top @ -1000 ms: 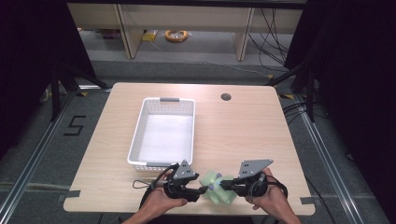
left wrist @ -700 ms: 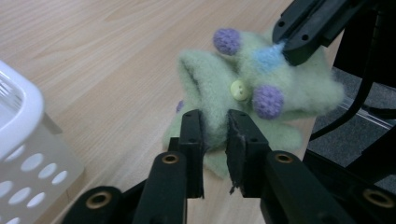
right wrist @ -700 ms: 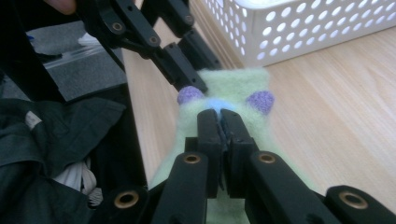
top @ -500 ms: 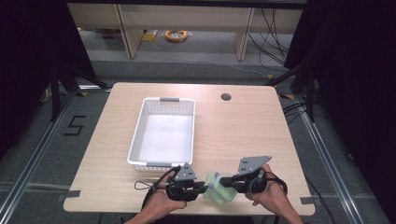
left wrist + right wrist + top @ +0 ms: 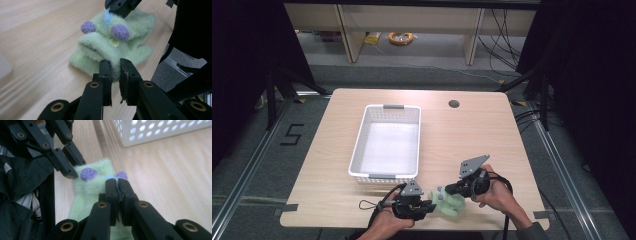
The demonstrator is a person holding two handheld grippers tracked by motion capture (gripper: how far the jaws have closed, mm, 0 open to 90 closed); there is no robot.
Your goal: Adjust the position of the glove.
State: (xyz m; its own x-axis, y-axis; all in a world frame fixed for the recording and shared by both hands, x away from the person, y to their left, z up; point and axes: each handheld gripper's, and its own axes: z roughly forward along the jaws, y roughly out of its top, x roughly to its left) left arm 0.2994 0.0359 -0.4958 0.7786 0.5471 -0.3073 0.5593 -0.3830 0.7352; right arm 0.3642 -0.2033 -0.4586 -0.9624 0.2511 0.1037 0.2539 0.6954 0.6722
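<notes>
Basket [image 5: 388, 145] of white plastic stands on the left-centre of the worktop [image 5: 472, 135], its near end just behind the grippers. In front of it, at the near edge, the left hand-held gripper [image 5: 430, 206] has just been closing its jaws; in the left gripper view they now pinch a fold of the green mitten [image 5: 112, 47] between the pads, with only fabric in the narrow gap. The mitten [image 5: 448, 201] lies flat on the wood between the two hands, pale green fleece with two purple pompoms [image 5: 120, 32], a blue tuft and a small button. To its right, the right hand-held gripper [image 5: 447, 190] reaches in from the other side, jaws all but closed on the mitten's top edge by the blue tuft [image 5: 110, 178]; the right gripper view shows the fabric clamped between them. Farther right, a round hole [image 5: 454, 104] sits in the worktop near the far edge.
</notes>
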